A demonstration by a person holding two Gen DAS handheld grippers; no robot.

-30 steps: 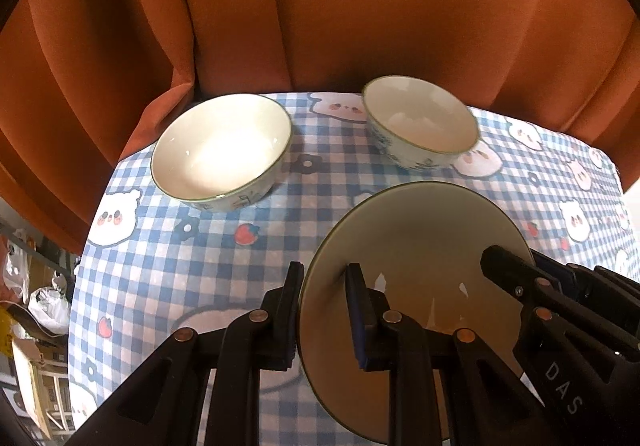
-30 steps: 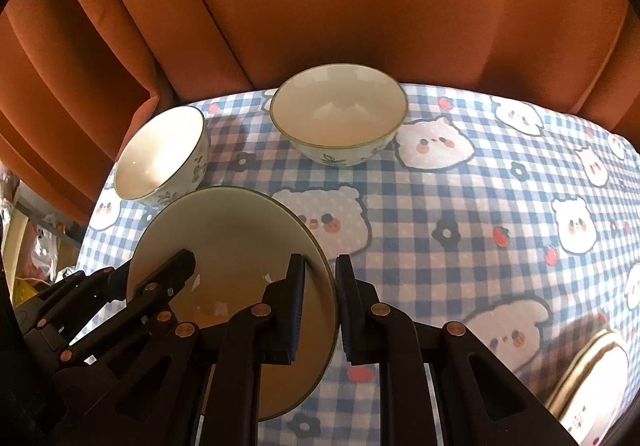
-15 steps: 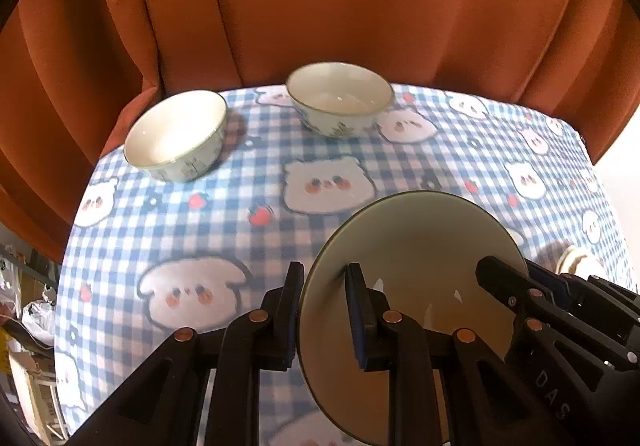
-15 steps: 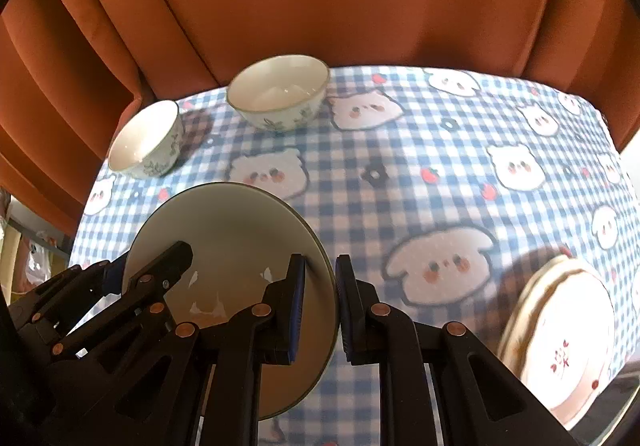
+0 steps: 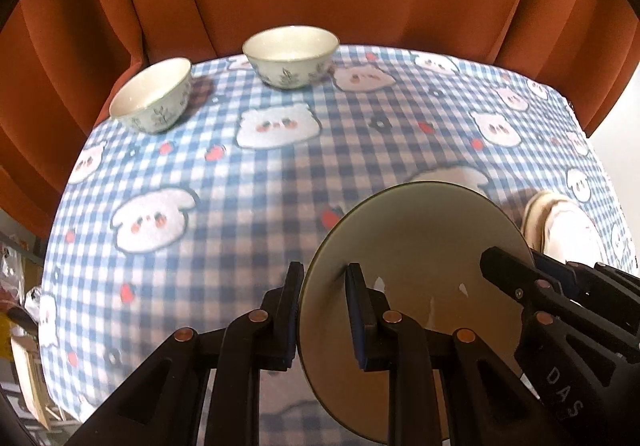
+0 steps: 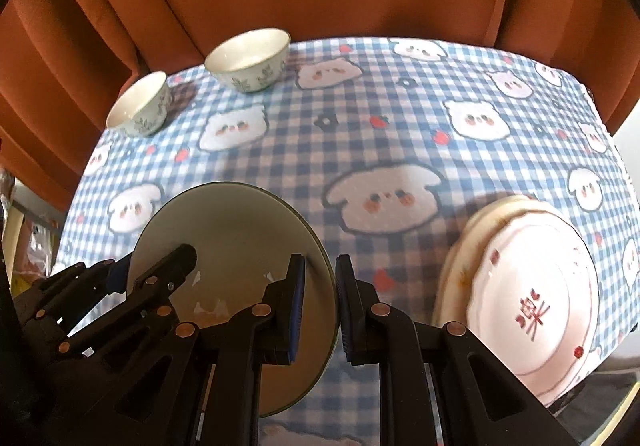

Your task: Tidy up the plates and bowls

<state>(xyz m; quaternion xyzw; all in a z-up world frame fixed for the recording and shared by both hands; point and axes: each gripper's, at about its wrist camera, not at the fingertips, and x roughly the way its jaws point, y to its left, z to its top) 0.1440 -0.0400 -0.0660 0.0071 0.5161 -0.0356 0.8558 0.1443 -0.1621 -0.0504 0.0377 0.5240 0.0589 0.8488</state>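
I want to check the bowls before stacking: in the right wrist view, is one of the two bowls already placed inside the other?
No, the smaller bowl and the larger bowl stand apart on the checked tablecloth.

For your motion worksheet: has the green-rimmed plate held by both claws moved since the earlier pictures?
Yes. The plate has moved away from the two bowls toward the pink plates.

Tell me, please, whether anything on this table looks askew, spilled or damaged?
Nothing looks spilled or broken. The two bowls stand upright and empty on the cloth. The plain plate is tilted only because both grippers clamp its rim. The pink plates sit stacked unevenly, the lower rim showing at the left.
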